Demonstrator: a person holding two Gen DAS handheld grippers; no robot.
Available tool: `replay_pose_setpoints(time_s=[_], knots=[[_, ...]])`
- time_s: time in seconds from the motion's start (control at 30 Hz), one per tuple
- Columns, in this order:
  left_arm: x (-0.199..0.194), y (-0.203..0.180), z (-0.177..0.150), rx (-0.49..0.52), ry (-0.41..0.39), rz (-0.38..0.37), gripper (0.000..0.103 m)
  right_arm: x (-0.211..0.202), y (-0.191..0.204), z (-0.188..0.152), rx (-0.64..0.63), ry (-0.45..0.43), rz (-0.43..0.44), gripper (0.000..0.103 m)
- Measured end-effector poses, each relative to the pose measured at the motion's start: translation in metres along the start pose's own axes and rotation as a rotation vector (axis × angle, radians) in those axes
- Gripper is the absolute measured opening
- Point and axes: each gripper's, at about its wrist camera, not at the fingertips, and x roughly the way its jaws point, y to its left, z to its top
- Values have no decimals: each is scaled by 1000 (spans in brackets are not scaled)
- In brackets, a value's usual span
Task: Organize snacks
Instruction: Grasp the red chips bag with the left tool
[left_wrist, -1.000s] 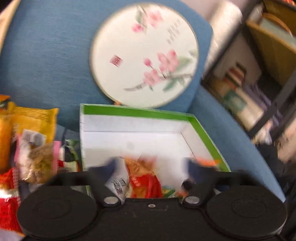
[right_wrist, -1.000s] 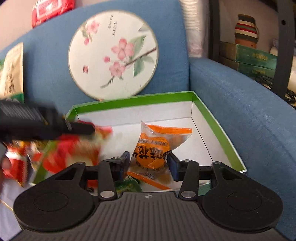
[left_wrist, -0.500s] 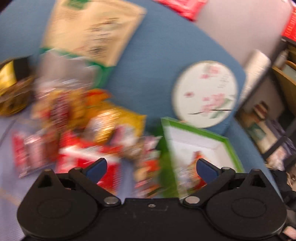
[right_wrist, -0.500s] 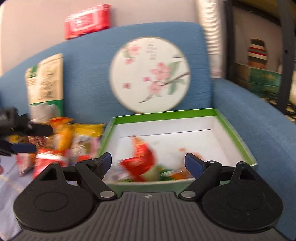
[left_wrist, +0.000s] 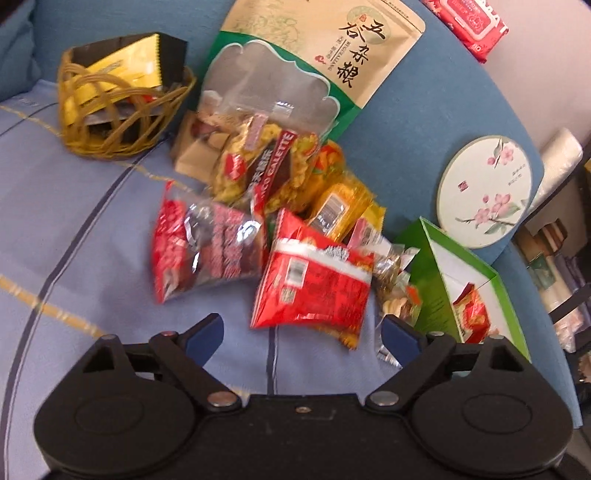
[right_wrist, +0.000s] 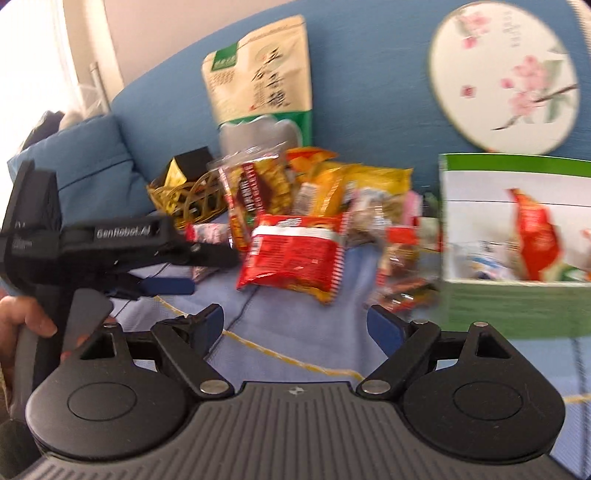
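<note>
A heap of snack packets lies on the light blue cover. A red packet (left_wrist: 314, 284) (right_wrist: 295, 254) sits nearest, with another red and silver packet (left_wrist: 207, 247) to its left. My left gripper (left_wrist: 301, 332) (right_wrist: 207, 271) is open and empty, just short of the nearest red packet. My right gripper (right_wrist: 297, 325) is also open and empty, a little further back from the heap. The green-rimmed white box (left_wrist: 428, 273) (right_wrist: 517, 299) stands to the right and holds a red packet (left_wrist: 474, 314) (right_wrist: 532, 240) with others that are blurred.
A wicker basket (left_wrist: 122, 107) (right_wrist: 192, 199) with black and yellow packs stands at the back left. A large beige grain bag (left_wrist: 306, 74) (right_wrist: 262, 85) and a round flowered fan (left_wrist: 487, 192) (right_wrist: 506, 74) lean on the blue sofa back. A hand (right_wrist: 22, 317) holds the left gripper.
Both grippers swung left, away from the box toward the snack heap. The right gripper let go of the orange packet into the box and opened; the left now stands wide open.
</note>
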Motion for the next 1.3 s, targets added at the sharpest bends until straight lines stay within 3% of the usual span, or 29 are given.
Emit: replay_pose_setpoints(time_s=[0.37, 0.4, 0.47, 0.5, 0.53, 0.57, 0.63, 0.8, 0.93, 1.0, 1.3], knots=[[48, 10, 25, 21, 51, -24, 103, 68, 4, 29, 1, 36, -21, 103], [52, 11, 25, 24, 59, -21, 94, 73, 2, 31, 10, 35, -14, 103], [57, 12, 24, 32, 61, -29, 86, 85, -4, 34, 37, 36, -1, 103], [57, 12, 24, 36, 66, -39, 64, 90, -7, 33, 55, 49, 2, 103], [57, 12, 23, 39, 84, -63, 45, 93, -10, 31, 77, 64, 9, 92], [58, 11, 21, 44, 115, -84, 37, 96, -13, 28, 103, 89, 30, 79], [52, 8, 14, 80, 131, -86, 36, 89, -17, 21, 152, 99, 63, 69], [32, 10, -17, 51, 218, -157, 37, 51, -16, -11, 133, 125, 72, 68], [19, 7, -34, 49, 189, -135, 61, 25, -16, -31, 132, 99, 65, 76], [20, 5, -33, 32, 191, -124, 62, 21, -17, -33, 127, 92, 51, 81], [30, 2, -25, 13, 203, -106, 61, 23, -26, -34, 164, 80, 31, 85]])
